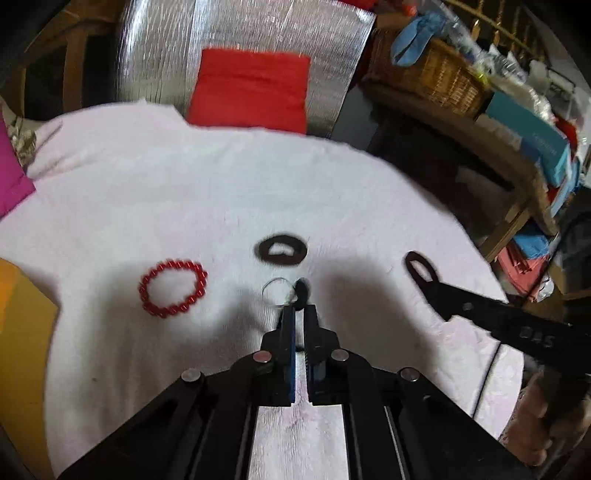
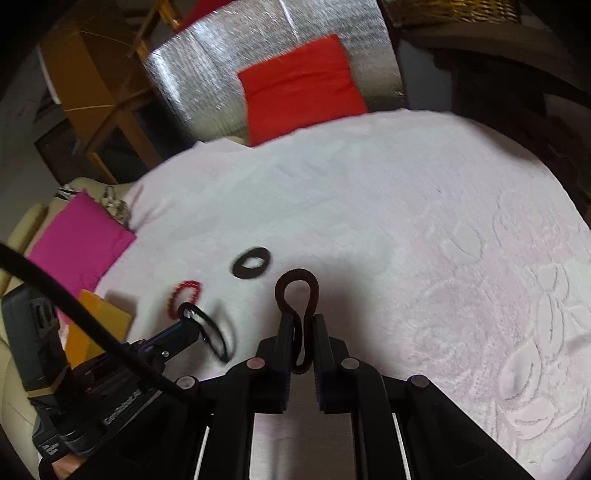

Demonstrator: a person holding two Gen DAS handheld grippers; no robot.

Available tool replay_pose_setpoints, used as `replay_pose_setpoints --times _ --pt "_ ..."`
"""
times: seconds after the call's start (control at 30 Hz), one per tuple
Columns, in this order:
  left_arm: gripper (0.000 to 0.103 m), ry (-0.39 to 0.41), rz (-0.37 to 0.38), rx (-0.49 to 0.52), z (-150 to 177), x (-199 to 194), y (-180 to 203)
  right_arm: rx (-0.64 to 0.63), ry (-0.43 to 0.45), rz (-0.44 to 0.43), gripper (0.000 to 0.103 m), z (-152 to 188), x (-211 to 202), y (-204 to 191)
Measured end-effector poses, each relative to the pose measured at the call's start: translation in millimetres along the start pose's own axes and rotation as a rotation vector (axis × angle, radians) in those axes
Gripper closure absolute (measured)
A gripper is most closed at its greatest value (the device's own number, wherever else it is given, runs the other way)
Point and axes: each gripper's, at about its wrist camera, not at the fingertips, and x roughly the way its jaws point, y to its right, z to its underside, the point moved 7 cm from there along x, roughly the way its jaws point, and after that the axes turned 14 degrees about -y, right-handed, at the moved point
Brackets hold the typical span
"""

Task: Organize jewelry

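My left gripper (image 1: pixel 300 308) is shut on a small black piece with a thin silver ring (image 1: pixel 275 291), held just above the white towel (image 1: pixel 221 192). My right gripper (image 2: pixel 303 318) is shut on a dark brown hair tie (image 2: pixel 297 291), whose loop sticks out past the fingertips; it also shows in the left wrist view (image 1: pixel 421 267). A red bead bracelet (image 1: pixel 173 288) lies on the towel at the left, and a black scrunchie (image 1: pixel 282 250) lies just beyond the left gripper. Both also show in the right wrist view, the bracelet (image 2: pixel 184 295) and the scrunchie (image 2: pixel 252 263).
A red cloth pouch (image 1: pixel 251 90) lies on a silver foil mat (image 1: pixel 258 33) beyond the towel. A magenta cloth (image 2: pixel 77 240) and an orange card (image 2: pixel 98 325) lie at the towel's left edge. A wicker basket (image 1: pixel 439 74) and cluttered shelves stand at the right.
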Motion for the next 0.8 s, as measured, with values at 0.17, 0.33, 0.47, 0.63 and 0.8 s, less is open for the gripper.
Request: replay_pose_setpoints --times 0.17,0.33,0.47,0.63,0.8 --pt "0.099 0.082 -0.025 -0.008 2 -35 -9 -0.035 0.042 -0.038 0.092 -2 -4 -20" --pt "0.099 0.049 -0.030 -0.054 3 -29 -31 -0.053 0.035 -0.014 0.092 -1 8 -34" --pt "0.087 -0.033 -0.013 -0.089 8 -7 -34 -0.066 0.020 0.031 0.092 1 17 -32" --pt "0.042 -0.057 -0.064 -0.101 1 20 -27 -0.034 0.016 0.041 0.092 1 18 -15" --pt "0.042 -0.094 -0.063 -0.186 -8 54 -35 -0.024 0.013 0.035 0.092 0 14 -7"
